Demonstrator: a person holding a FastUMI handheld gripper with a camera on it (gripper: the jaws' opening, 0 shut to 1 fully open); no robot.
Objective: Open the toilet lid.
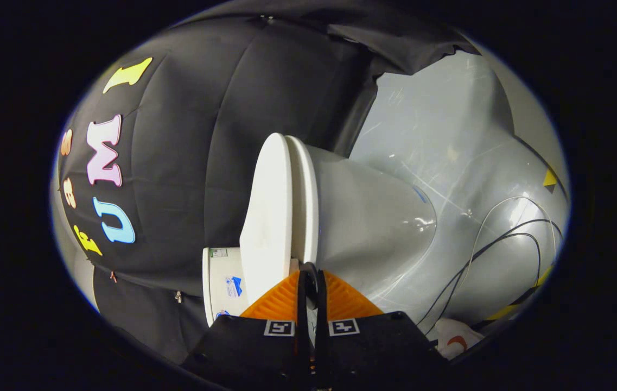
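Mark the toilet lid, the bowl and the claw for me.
toilet lid (266, 217): gripper view, on its flat top face, just ahead of the claw.
bowl (368, 217): gripper view, on its smooth outer wall, under the lid.
claw (311, 274): gripper view, midway between its fingertips, which stand nearly together at the lid's edge.

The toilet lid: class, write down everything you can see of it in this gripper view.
The toilet lid is white, smooth and looks like plastic, a rounded oval seen almost edge-on. It lies closed, flat against the seat on the pale grey bowl. The view is rolled sideways, so the toilet appears tipped over. The tongs, fingers nearly together, sit at the lid's near rim; whether they pinch it cannot be told.
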